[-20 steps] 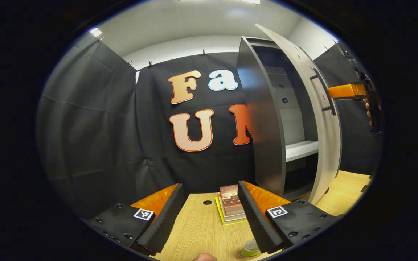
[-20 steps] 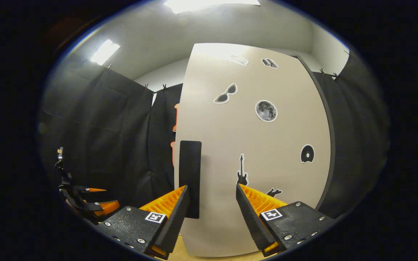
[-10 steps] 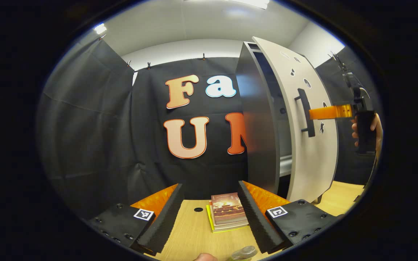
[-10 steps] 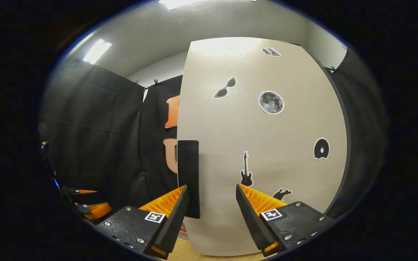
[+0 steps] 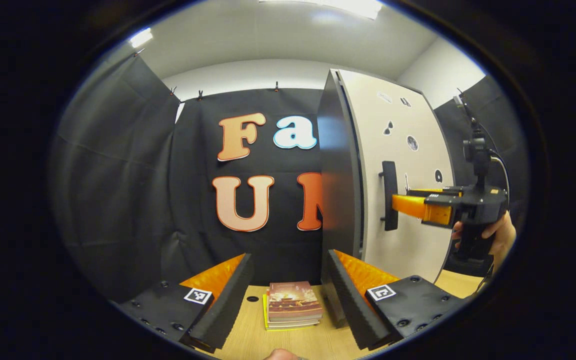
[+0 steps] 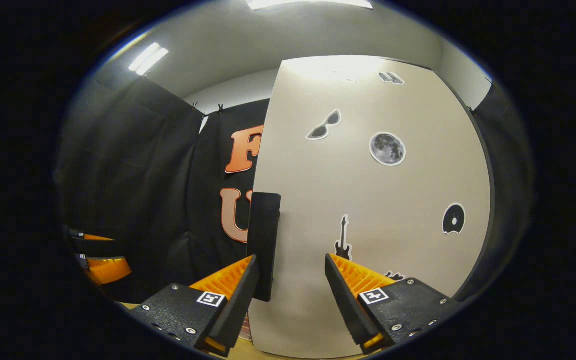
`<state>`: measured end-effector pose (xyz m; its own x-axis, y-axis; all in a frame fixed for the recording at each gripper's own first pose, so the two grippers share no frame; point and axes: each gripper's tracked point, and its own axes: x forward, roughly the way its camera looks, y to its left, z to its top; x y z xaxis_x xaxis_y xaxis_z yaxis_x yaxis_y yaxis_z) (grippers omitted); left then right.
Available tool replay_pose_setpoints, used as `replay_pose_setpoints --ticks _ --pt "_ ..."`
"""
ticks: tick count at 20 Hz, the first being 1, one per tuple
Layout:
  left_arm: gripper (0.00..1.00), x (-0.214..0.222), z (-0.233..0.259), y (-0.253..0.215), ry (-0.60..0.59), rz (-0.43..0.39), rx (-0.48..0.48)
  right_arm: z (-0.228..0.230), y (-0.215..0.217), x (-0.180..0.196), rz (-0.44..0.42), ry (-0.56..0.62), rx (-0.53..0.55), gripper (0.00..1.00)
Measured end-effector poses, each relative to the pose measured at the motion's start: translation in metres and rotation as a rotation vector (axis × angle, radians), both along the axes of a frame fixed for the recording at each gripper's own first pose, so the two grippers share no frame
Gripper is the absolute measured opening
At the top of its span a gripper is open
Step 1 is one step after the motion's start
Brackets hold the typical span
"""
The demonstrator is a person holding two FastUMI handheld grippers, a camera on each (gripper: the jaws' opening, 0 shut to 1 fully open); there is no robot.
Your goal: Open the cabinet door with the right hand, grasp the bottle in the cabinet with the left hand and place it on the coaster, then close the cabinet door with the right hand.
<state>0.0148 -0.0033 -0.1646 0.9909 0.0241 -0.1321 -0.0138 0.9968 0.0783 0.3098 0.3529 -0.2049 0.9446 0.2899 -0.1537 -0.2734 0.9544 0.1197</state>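
The cabinet (image 5: 337,165) stands on the right of the left gripper view, its dark side panel toward me. Its pale door (image 5: 410,150) lies nearly flush with the front, with only a thin dark seam at the edge. My right gripper (image 5: 401,200), held by a hand (image 5: 499,235), has its tips at the black door handle (image 5: 389,195). In the right gripper view the stickered door (image 6: 378,200) is close ahead. There the right gripper (image 6: 288,285) is open, and the handle (image 6: 264,235) sits just behind its left finger, not clamped. My left gripper (image 5: 288,295) is open over the table, holding nothing.
A stack of books (image 5: 293,306) lies on the wooden table (image 5: 248,340) between the left gripper's fingers, with a small hole (image 5: 252,299) in the tabletop beside it. Black cloth walls the booth behind and to the left. The left gripper (image 6: 99,261) shows low on the left.
The door has swung from wide open to nearly flush, with the right gripper following at the handle. The left gripper's view has risen, and the bottle on its coaster has slid out below.
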Motion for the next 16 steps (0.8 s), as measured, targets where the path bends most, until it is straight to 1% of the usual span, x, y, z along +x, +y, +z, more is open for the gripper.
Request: replay_pose_setpoints --ticks 1,2,5,6,9,10,11,14,16 --pt "0.95 0.002 0.009 -0.007 -0.006 -0.001 -0.003 -0.005 -0.005 -0.003 -0.010 0.029 -0.009 0.83" --pt "0.97 0.004 0.019 -0.013 -0.013 0.001 0.000 -0.006 -0.010 -0.006 -0.013 0.042 -0.019 0.84" --pt "0.97 0.003 0.049 -0.026 -0.051 0.009 0.013 0.007 -0.039 -0.021 -0.041 0.017 -0.036 0.84" --pt "0.99 0.002 0.059 -0.031 -0.065 0.010 0.020 0.016 -0.053 -0.029 -0.062 0.005 -0.027 0.84" --pt "0.99 0.001 0.085 -0.045 -0.101 0.008 0.033 0.037 -0.102 -0.063 -0.118 0.005 0.016 0.85" --pt "0.95 0.000 0.095 -0.050 -0.111 0.009 0.032 0.043 -0.115 -0.074 -0.128 0.009 0.021 0.86" --pt "0.95 -0.003 0.103 -0.054 -0.119 0.008 0.029 0.048 -0.128 -0.084 -0.141 0.010 0.023 0.86" --pt "0.95 -0.008 0.127 -0.066 -0.132 0.001 0.016 0.069 -0.174 -0.118 -0.187 0.001 0.005 0.89" --pt "0.97 -0.011 0.139 -0.072 -0.125 -0.003 0.018 0.086 -0.202 -0.139 -0.228 -0.023 -0.012 0.90"
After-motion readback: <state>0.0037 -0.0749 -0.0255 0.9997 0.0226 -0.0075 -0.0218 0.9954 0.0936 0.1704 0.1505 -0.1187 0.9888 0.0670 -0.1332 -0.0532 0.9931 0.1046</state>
